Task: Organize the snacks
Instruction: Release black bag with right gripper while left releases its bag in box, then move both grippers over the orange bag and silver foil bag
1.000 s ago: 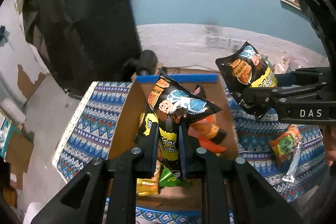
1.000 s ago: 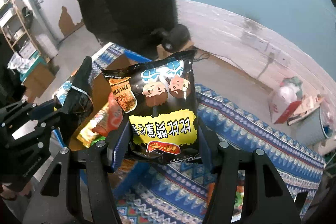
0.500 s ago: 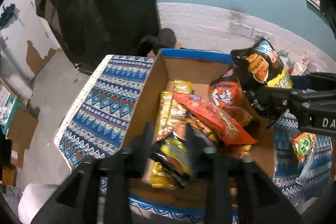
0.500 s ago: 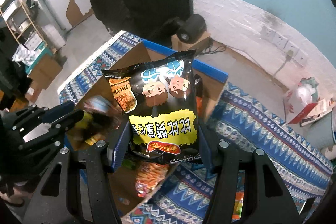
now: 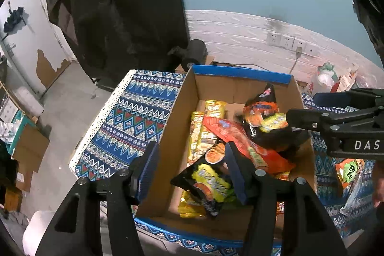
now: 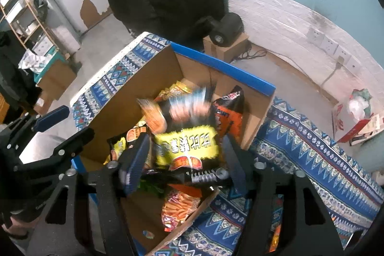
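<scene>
Black fingers of your left gripper [image 5: 192, 174] and right gripper [image 6: 184, 160] have just been opening; both stand spread, pinching nothing. Your black-and-yellow bag [image 5: 211, 184] lies in the cardboard box [image 5: 177, 116]; its twin [image 6: 187, 136], blurred, tumbles in beyond. Light, puffy, slippery film probably: pinch a sealed edge, not the belly.

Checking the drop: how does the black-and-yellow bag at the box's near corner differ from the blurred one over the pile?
The near-corner bag lies low and sharp in view; the blurred bag stands more upright over an orange packet, smeared by motion. Both are black with yellow panels, inside the cardboard box.
</scene>
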A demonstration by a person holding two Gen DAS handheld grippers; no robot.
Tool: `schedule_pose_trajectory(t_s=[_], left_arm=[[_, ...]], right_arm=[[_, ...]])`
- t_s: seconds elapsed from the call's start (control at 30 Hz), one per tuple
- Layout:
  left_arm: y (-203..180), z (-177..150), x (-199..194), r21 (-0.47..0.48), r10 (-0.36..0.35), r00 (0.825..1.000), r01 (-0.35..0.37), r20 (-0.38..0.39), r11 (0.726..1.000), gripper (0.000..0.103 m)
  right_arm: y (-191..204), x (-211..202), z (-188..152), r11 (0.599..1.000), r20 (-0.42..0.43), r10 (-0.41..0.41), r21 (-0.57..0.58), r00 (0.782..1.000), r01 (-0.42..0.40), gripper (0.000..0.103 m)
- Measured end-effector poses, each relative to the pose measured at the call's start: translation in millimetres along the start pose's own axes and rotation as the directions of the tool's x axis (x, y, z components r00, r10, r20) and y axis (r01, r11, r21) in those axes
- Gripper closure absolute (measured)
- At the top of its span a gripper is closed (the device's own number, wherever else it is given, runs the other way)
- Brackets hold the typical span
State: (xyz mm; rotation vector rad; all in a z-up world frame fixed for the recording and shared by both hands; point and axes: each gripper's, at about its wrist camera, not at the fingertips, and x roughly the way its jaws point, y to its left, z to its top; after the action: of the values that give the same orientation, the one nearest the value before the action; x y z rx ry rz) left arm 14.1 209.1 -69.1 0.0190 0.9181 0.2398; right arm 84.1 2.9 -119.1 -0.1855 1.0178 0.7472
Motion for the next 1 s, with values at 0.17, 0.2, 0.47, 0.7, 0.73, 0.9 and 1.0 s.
schedule_pose_trajectory(t_s=[0.17, 0.2, 0.47, 0.7, 0.73, 0.9, 1.0], left_arm=[[-7.2, 2.1, -3.7, 0.015, -0.013, 1.000, 0.013, 0.011, 1.000, 0.041], [-9.3, 2.4, -4.7, 0.019, -0.018, 1.000, 0.018, 0.013, 1.000, 0.041], [-38.3, 6.2, -18.2, 0.082, -0.066, 0.997, 0.063, 0.039, 0.995, 0.035], [-68.4, 6.4, -29.5, 0.158, -0.125, 0.990, 0.114, 0.065, 0.981, 0.032], [-72.4, 6.5, -29.9, 0.165, -0.130, 0.990, 0.119, 0.062, 0.979, 0.032], [-94.2, 5.4, -35.3, 0.204, -0.170, 0.984, 0.155, 0.060, 0.967, 0.028], [-107.4, 3.2, -40.5, 0.233, -0.191, 0.979, 0.171, 0.069, 0.957, 0.026]], right_arm=[[-5.9, -12.1, -4.4, 1.000, 0.006, -0.019, 0.016, 1.000, 0.019, 0.027], [-7.8, -15.5, -6.3, 0.999, 0.007, -0.028, 0.022, 1.000, 0.028, 0.024], [-25.2, -42.2, -25.7, 0.995, 0.005, -0.074, 0.066, 0.997, 0.074, 0.024], [-43.3, -63.6, -44.4, 0.987, -0.005, -0.129, 0.094, 0.992, 0.129, 0.024], [-46.2, -66.4, -46.9, 0.986, -0.006, -0.133, 0.102, 0.991, 0.133, 0.024], [-65.4, -83.0, -63.9, 0.975, -0.012, -0.164, 0.151, 0.986, 0.164, 0.024], [-75.9, -91.9, -72.8, 0.969, -0.014, -0.179, 0.171, 0.984, 0.179, 0.024]])
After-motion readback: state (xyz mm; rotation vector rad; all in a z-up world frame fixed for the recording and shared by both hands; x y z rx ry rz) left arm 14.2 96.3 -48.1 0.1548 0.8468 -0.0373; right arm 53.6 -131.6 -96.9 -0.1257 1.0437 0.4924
